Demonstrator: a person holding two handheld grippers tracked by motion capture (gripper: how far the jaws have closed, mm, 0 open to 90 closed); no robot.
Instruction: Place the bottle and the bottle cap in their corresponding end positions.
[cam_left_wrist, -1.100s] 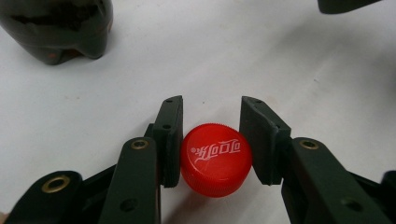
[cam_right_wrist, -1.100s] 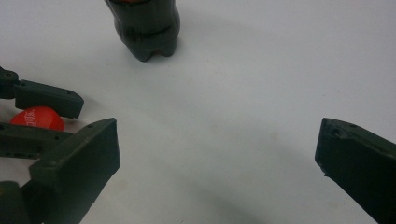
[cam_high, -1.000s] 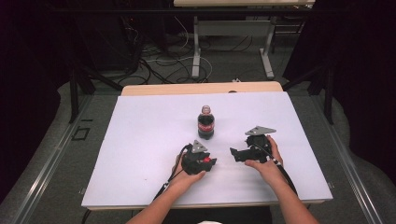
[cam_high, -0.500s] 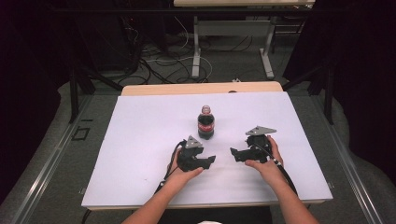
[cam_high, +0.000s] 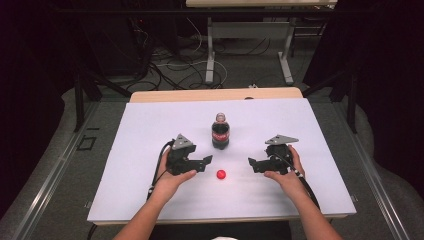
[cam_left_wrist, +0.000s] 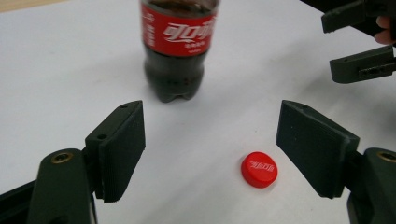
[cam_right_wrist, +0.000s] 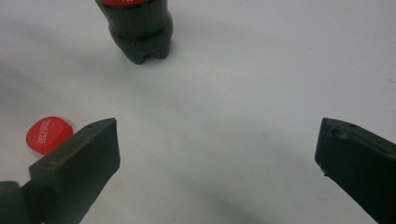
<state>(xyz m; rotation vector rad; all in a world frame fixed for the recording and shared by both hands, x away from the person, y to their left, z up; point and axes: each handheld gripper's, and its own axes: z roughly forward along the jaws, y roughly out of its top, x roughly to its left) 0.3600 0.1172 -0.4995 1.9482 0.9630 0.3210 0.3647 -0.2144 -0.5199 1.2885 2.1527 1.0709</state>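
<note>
Cola bottle of dark plastic with a red printed label (cam_high: 220, 134) stands upright on the smooth white surface (cam_high: 125, 150), beyond the tips of both sets of fingers and between them; its lobed base shows in both gripper views, and its neck is open at the top. The left gripper (cam_high: 204, 165), a blocky black tool, has its ribbed, flat-faced fingers (cam_left_wrist: 122, 144) spread wide and grips nothing. The right gripper (cam_high: 254, 165), of the same matte black build with a grey three-cornered plate on top, also has its fingers (cam_right_wrist: 88, 158) spread wide and bare. A small round red plastic cap (cam_high: 221, 174) with white lettering lies flat on the surface, between the two sets of fingertips and touching neither; in the left gripper view it sits just inside that gripper's right-hand finger.
</note>
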